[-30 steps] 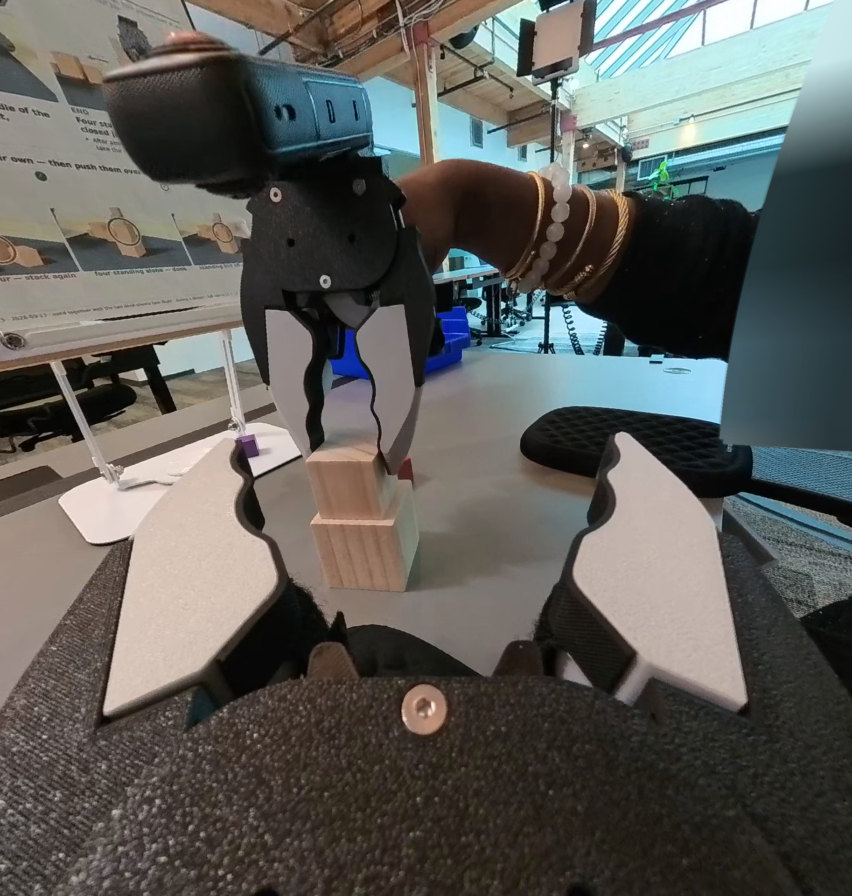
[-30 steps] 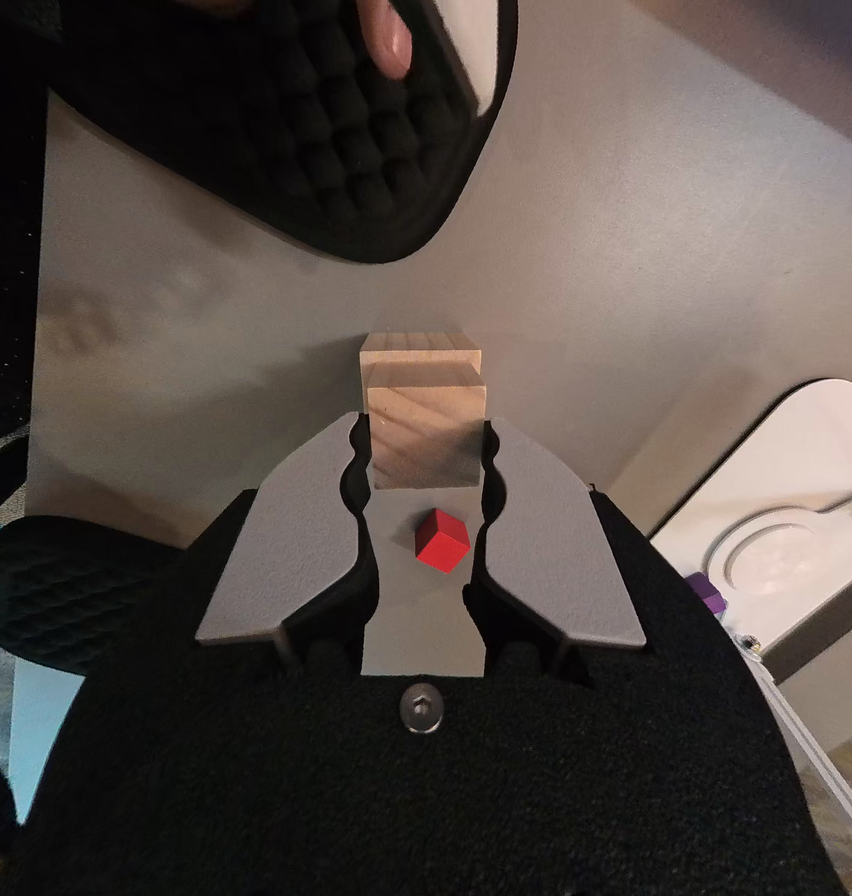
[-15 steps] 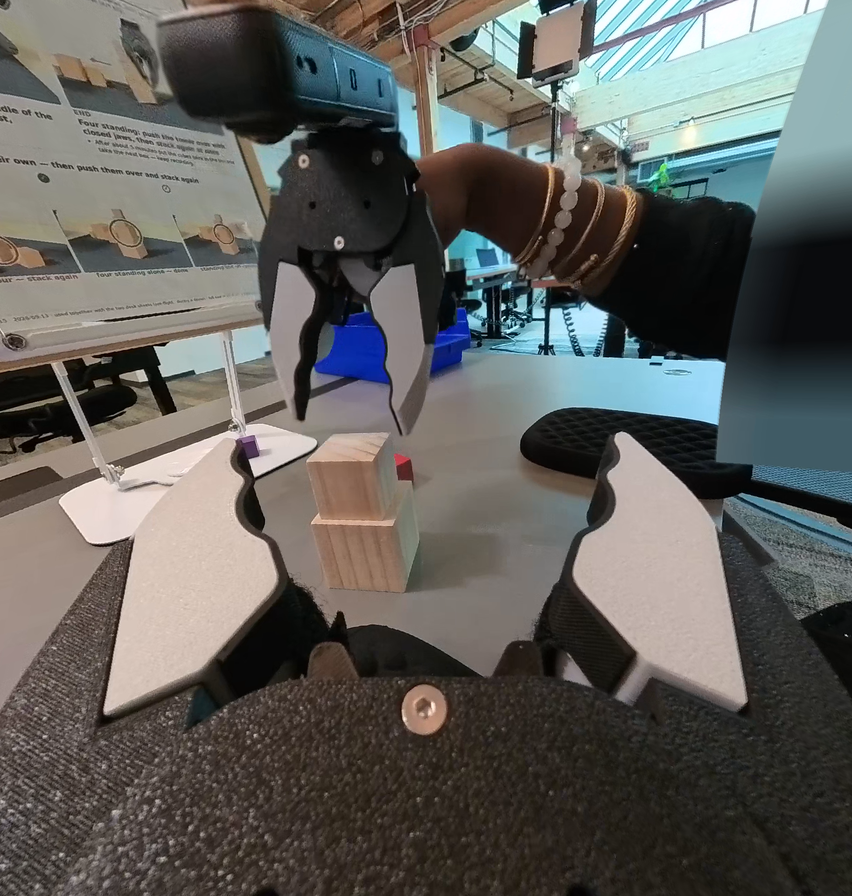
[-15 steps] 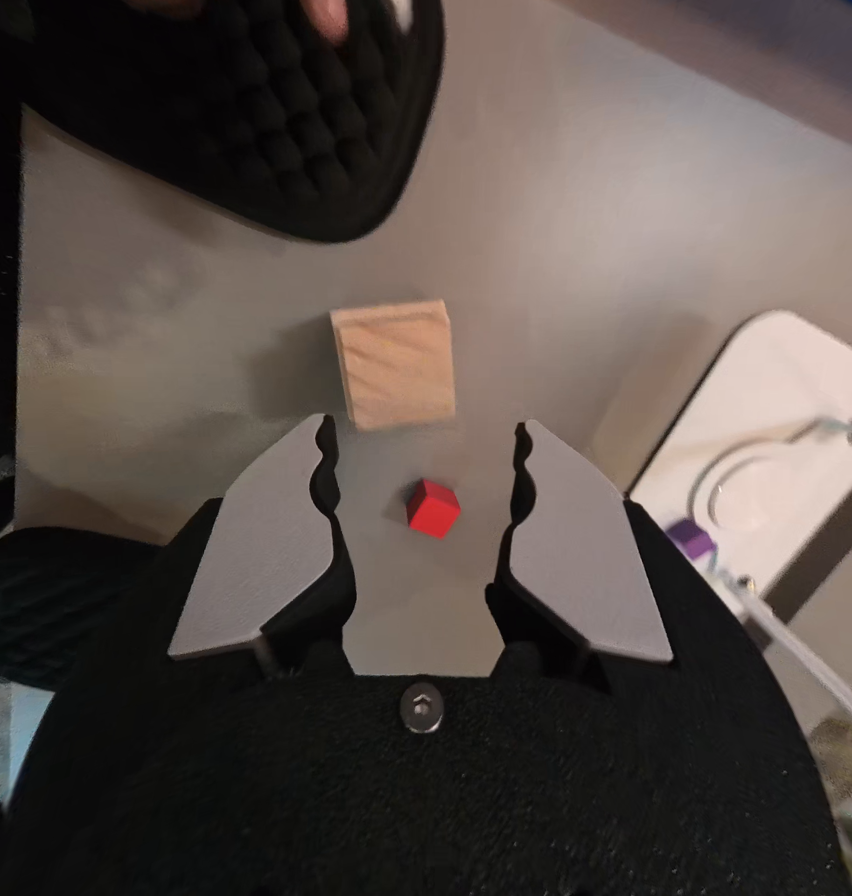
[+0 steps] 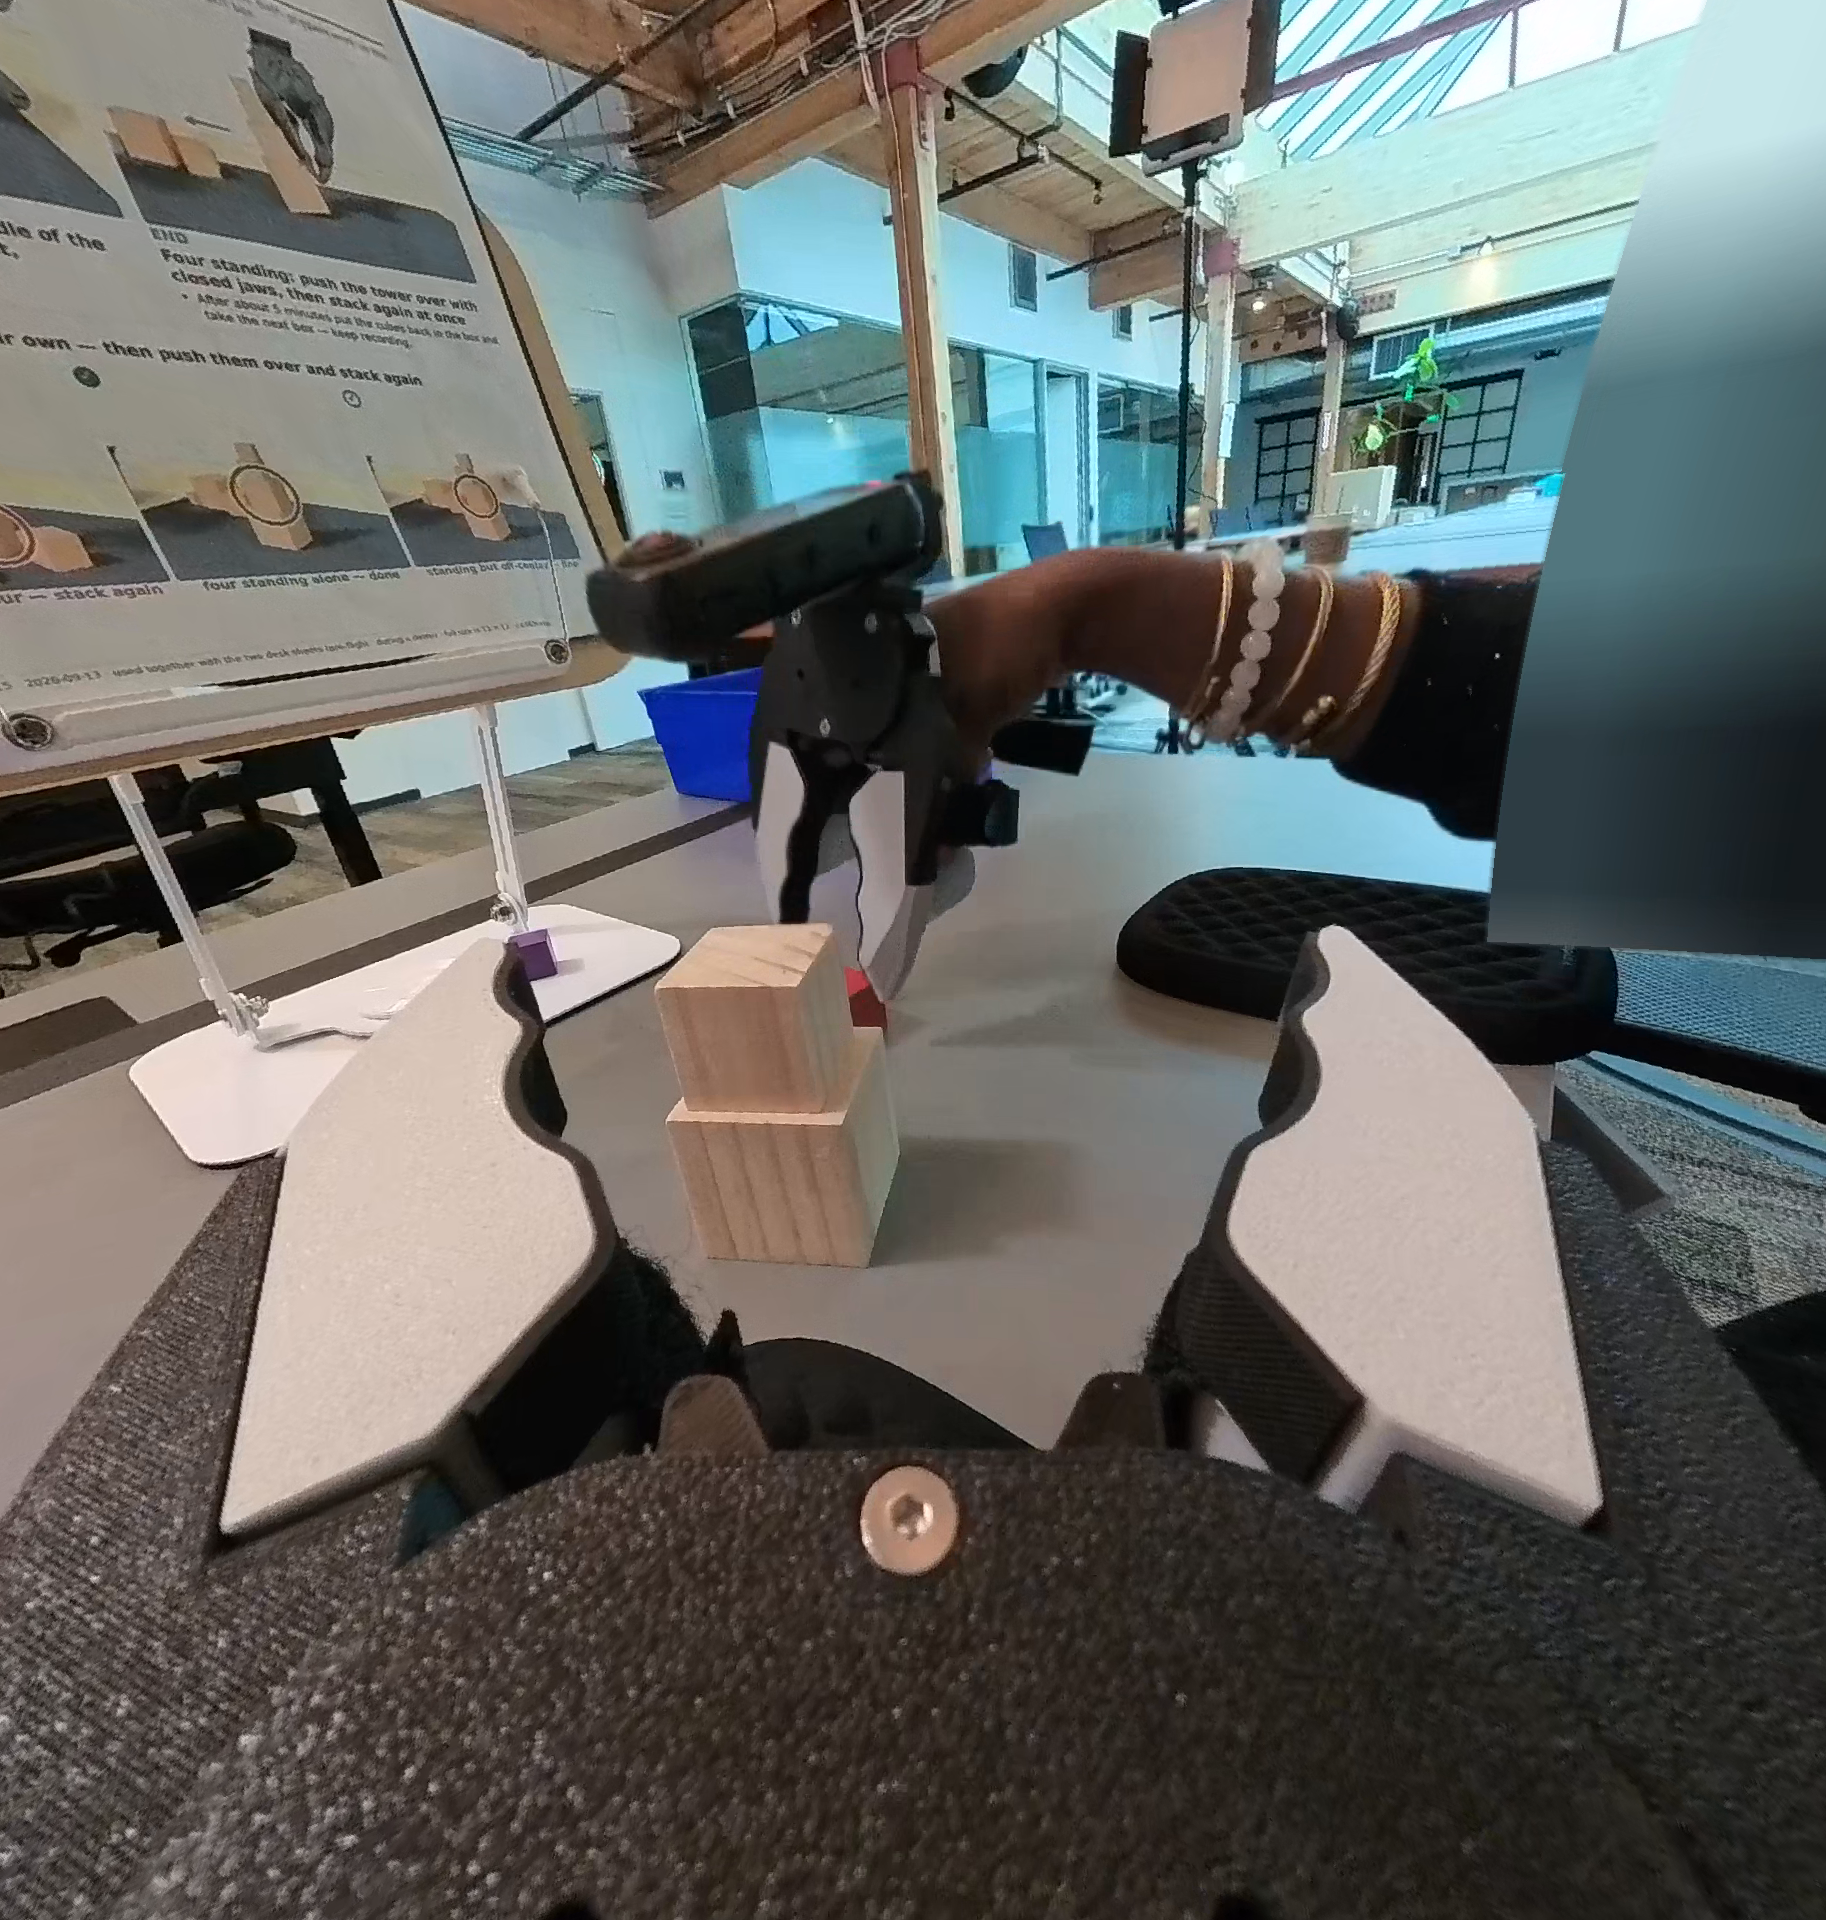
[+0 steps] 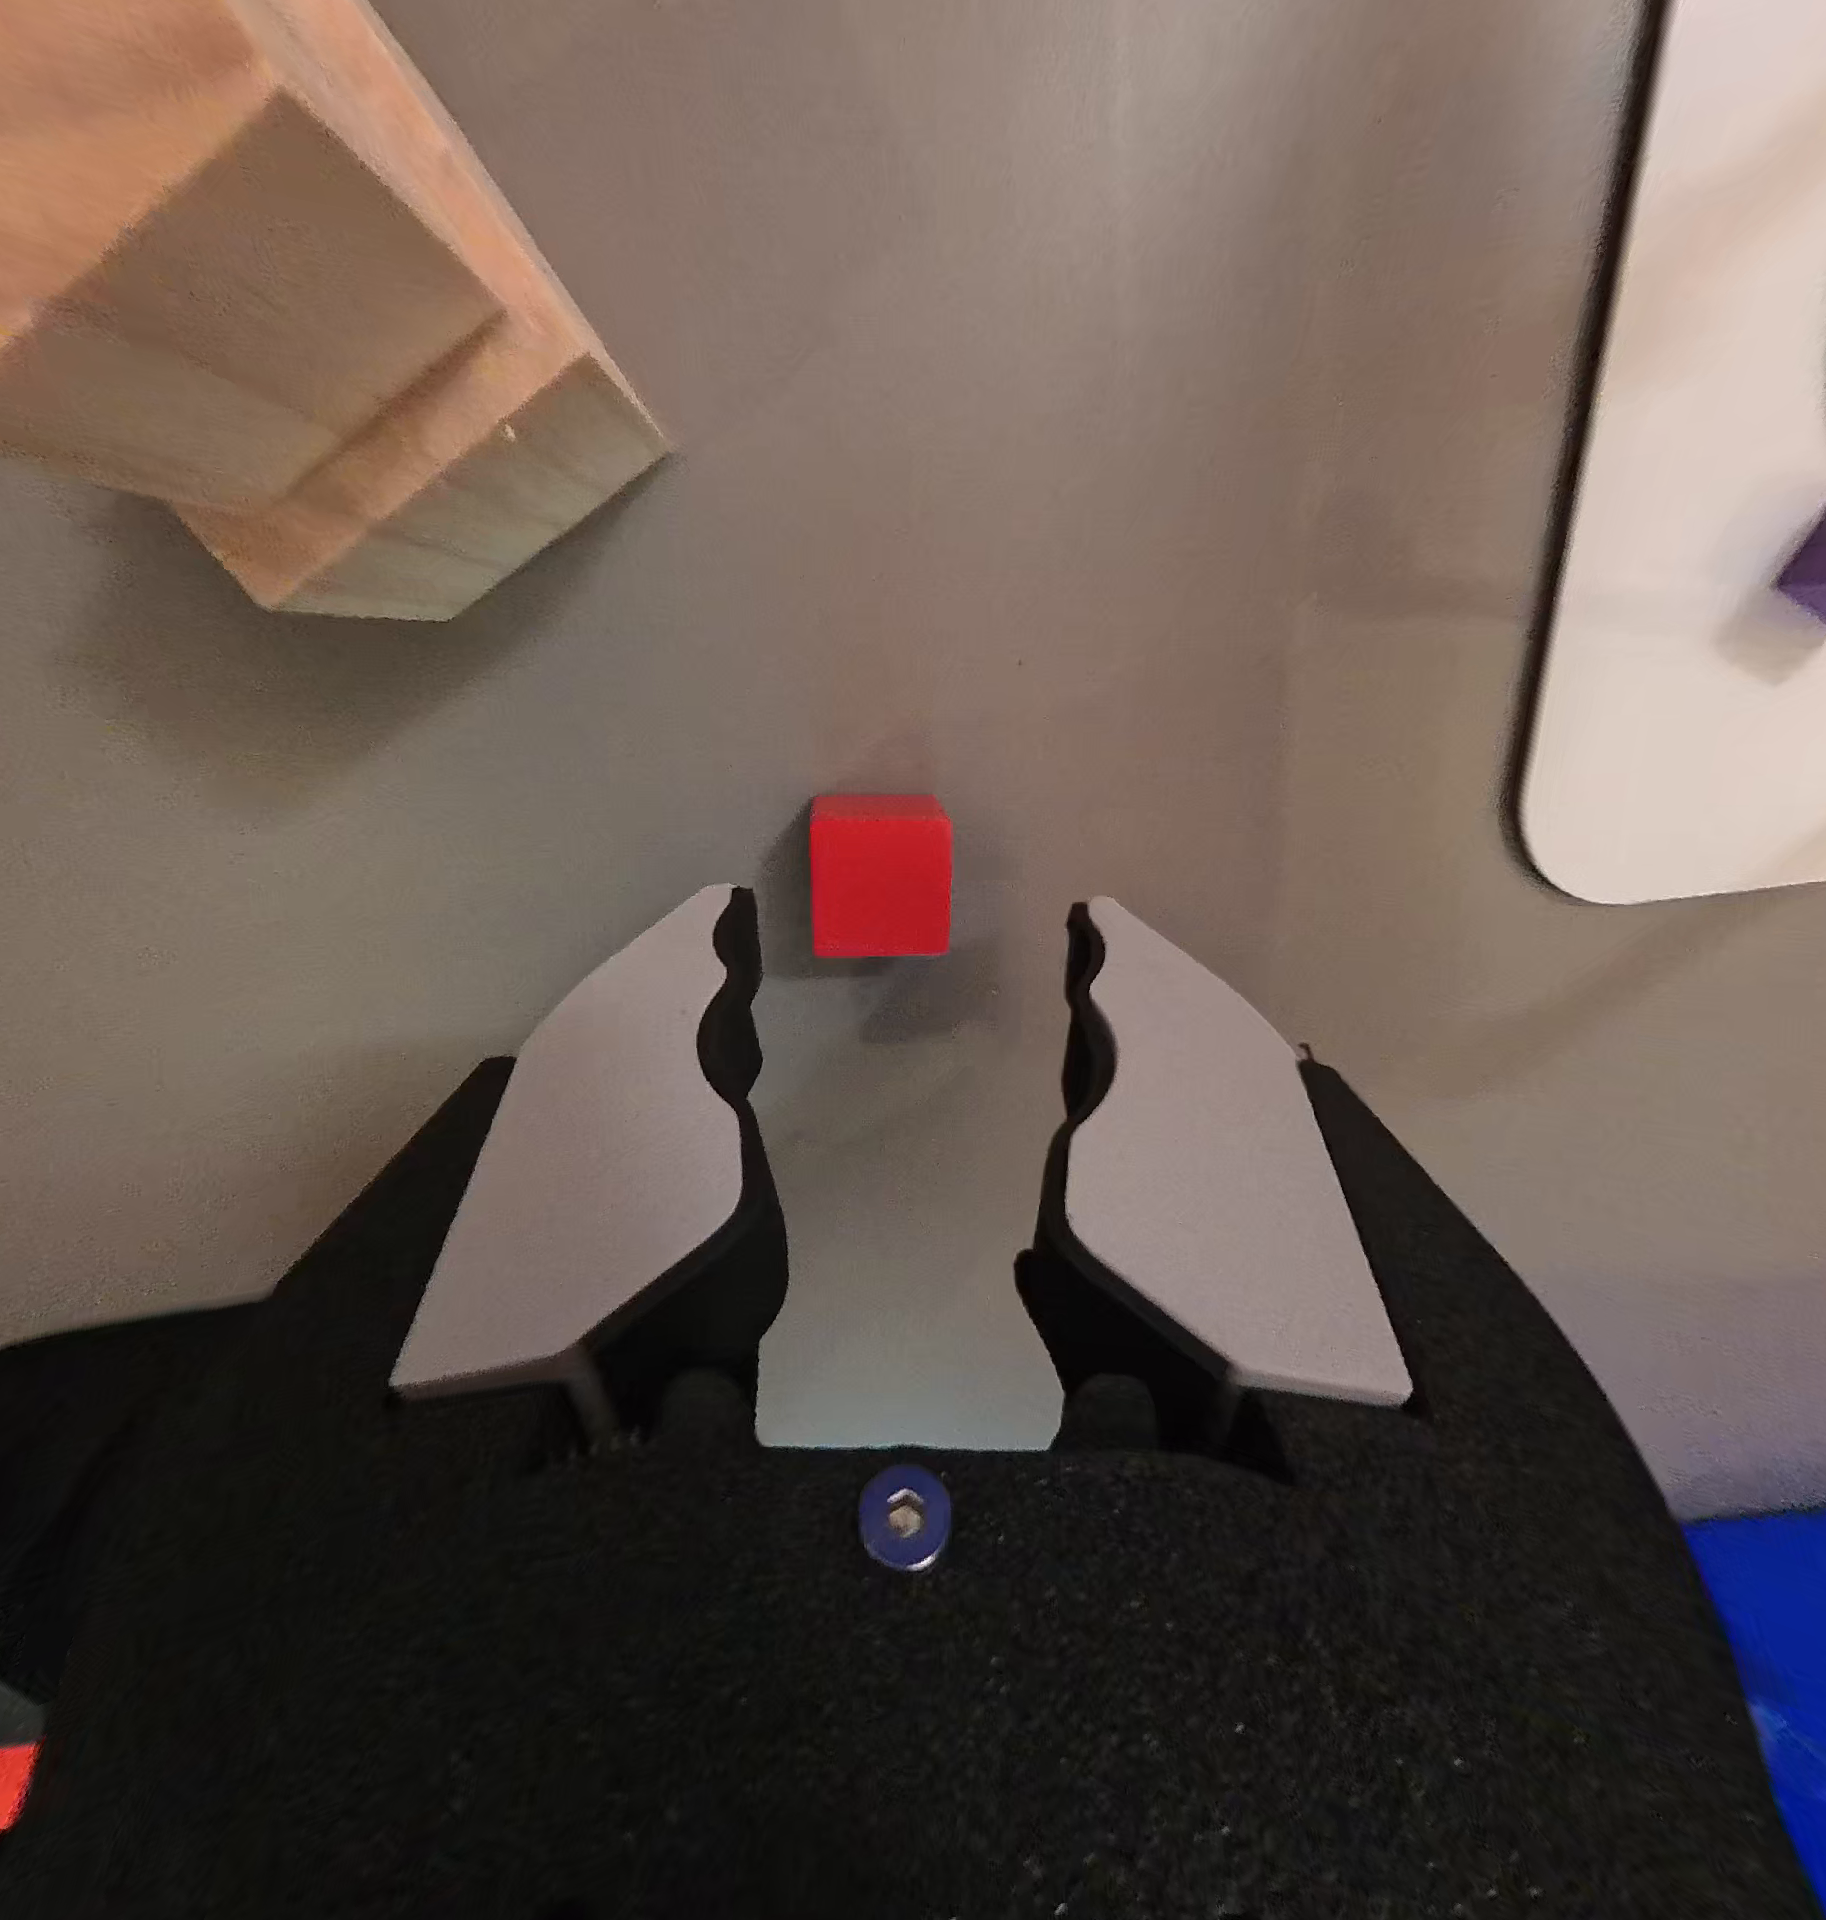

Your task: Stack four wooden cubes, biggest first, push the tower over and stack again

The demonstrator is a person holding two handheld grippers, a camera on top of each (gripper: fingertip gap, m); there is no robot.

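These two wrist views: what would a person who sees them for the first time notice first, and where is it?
Probably the small red cube on the grey table, just ahead of the right gripper, whose open fingers do not touch it. Next comes the two-block wooden stack, standing in the middle of the left wrist view, in front of the wide-open left gripper. A small purple cube sits on the white stand base to the left.

A white stand base (image 5: pixel 389 1023) carrying a purple cube (image 5: pixel 532 953) sits toward the grey table's (image 5: pixel 1044 1081) far-left edge; a blue bin (image 5: pixel 703 729) stands beyond.
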